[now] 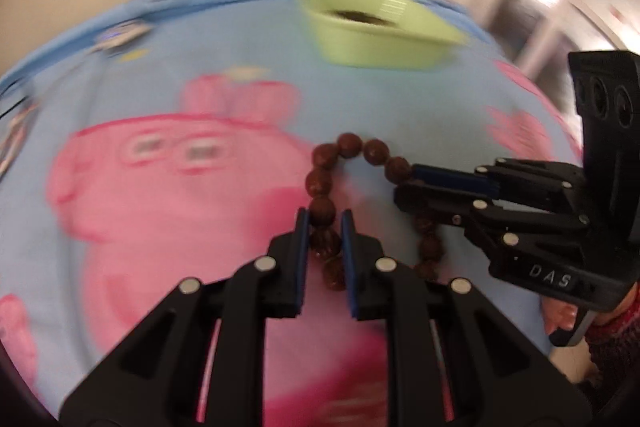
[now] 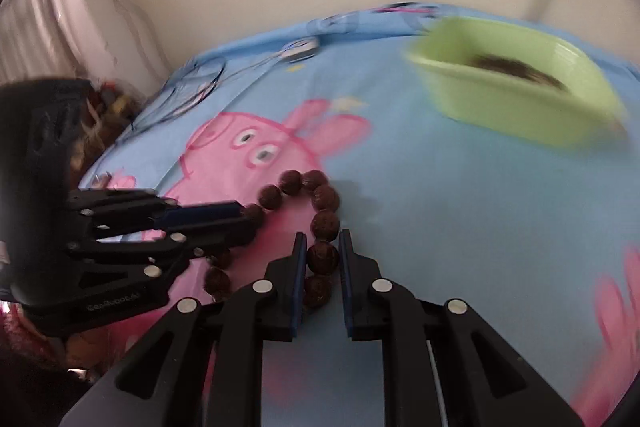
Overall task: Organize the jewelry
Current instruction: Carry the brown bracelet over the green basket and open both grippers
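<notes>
The bead bracelet (image 1: 344,195) lies on the cartoon-print sheet (image 1: 120,227). Your left hand-held gripper (image 1: 325,223) and right hand-held gripper (image 2: 323,247) each pinch its beads. The green tray (image 2: 516,99) beyond already holds something dark; this bracelet has yet to go in.

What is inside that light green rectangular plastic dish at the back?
The light green rectangular plastic dish holds a dark brownish mass on its bottom. Blur hides what it is, and the near wall covers the rest of the bottom.
</notes>
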`<act>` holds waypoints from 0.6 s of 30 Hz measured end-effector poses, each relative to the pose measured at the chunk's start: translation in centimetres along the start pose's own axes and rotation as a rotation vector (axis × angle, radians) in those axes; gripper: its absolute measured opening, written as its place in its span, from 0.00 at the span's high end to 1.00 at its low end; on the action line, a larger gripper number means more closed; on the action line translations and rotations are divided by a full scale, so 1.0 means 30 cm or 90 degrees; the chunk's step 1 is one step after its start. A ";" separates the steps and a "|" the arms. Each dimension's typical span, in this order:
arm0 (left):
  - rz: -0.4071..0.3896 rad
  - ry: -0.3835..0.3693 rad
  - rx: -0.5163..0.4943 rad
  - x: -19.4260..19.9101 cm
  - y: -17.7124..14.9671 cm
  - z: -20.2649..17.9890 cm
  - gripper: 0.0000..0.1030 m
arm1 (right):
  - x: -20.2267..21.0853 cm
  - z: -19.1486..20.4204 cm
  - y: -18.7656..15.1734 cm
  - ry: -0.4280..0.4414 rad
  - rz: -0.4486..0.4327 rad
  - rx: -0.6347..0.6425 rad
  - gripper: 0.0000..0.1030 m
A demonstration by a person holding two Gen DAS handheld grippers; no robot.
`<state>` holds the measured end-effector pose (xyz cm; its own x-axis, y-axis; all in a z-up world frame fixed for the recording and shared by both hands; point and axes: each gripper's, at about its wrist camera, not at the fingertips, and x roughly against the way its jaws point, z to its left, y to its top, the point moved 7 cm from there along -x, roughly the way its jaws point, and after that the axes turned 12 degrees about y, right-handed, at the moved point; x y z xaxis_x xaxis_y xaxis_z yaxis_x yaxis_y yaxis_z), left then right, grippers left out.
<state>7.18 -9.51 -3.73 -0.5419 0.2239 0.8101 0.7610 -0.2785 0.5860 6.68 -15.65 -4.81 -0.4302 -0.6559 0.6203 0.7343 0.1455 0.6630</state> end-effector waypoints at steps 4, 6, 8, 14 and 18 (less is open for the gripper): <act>-0.017 -0.045 -0.043 0.003 0.054 -0.151 0.86 | 0.182 -0.078 -0.091 -0.029 -0.045 -0.053 1.00; -0.025 -0.059 -0.038 0.011 0.114 -0.171 0.86 | 0.250 -0.100 -0.075 -0.031 -0.080 -0.065 1.00; -0.033 -0.067 -0.025 0.023 0.176 -0.172 0.86 | 0.305 -0.107 -0.022 -0.030 -0.122 -0.057 1.00; -0.088 -0.047 -0.013 0.010 0.446 -0.116 0.86 | 0.368 -0.160 0.210 -0.040 -0.219 -0.009 1.00; -0.096 -0.027 0.004 -0.091 0.614 -0.091 0.85 | 0.354 -0.273 0.357 -0.060 -0.255 -0.023 1.00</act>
<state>21.70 -17.81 4.90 -0.6345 0.3013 0.7118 0.6745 -0.2338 0.7002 14.28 -27.11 5.45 -0.7307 -0.5842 0.3533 0.5163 -0.1343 0.8458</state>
